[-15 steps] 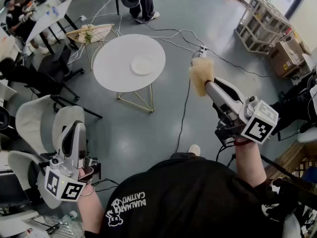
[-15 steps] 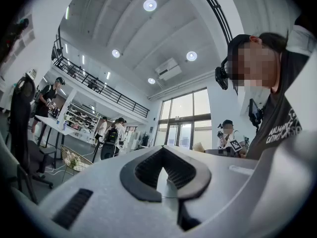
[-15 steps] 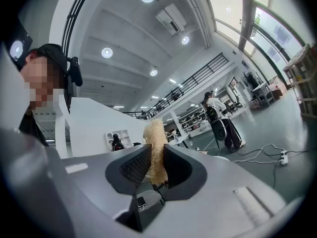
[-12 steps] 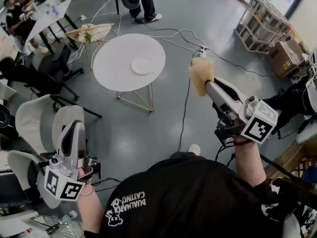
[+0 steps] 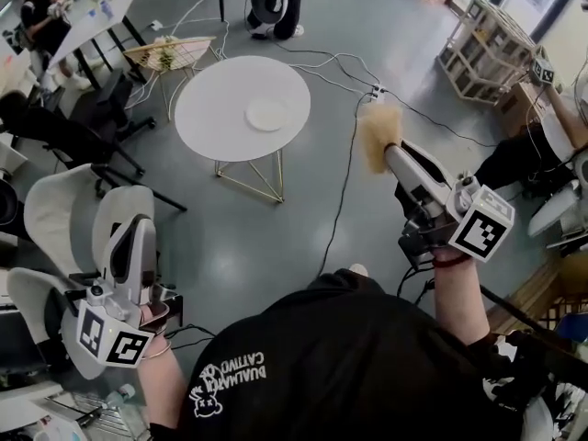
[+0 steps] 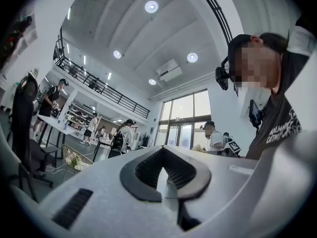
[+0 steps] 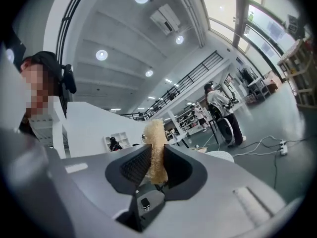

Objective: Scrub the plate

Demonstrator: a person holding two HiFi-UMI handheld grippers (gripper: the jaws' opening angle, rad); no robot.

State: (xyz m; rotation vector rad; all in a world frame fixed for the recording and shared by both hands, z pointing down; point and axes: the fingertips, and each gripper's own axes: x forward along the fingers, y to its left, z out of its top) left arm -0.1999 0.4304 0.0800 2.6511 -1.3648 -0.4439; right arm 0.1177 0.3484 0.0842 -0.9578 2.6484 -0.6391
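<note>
Basket: a gold wire basket (image 5: 170, 55) stands past the table's far left edge; its pale green content is too small to name.
Plate: a round white plate (image 5: 266, 115) lies right of centre on the round white table (image 5: 207, 122).
Left tongs: the grey left gripper (image 5: 129, 228) has its jaws closed together.
Right tongs: the grey right gripper (image 5: 390, 154) clamps a shaggy tan scrubber (image 5: 377, 131), well right of the table.
Room: shiny grey floor (image 5: 276, 237), black cables (image 5: 340, 200), and white chairs (image 5: 55, 219) at the left.

Two grippers show: the left gripper (image 5: 136, 232) and the right gripper (image 5: 393, 154). One sponge (image 5: 377, 134) sits in the right one's jaws. Ahead of both are one round table (image 5: 207, 122), one plate (image 5: 266, 115), one wire basket (image 5: 170, 55) and one power strip (image 5: 375, 90).
</note>
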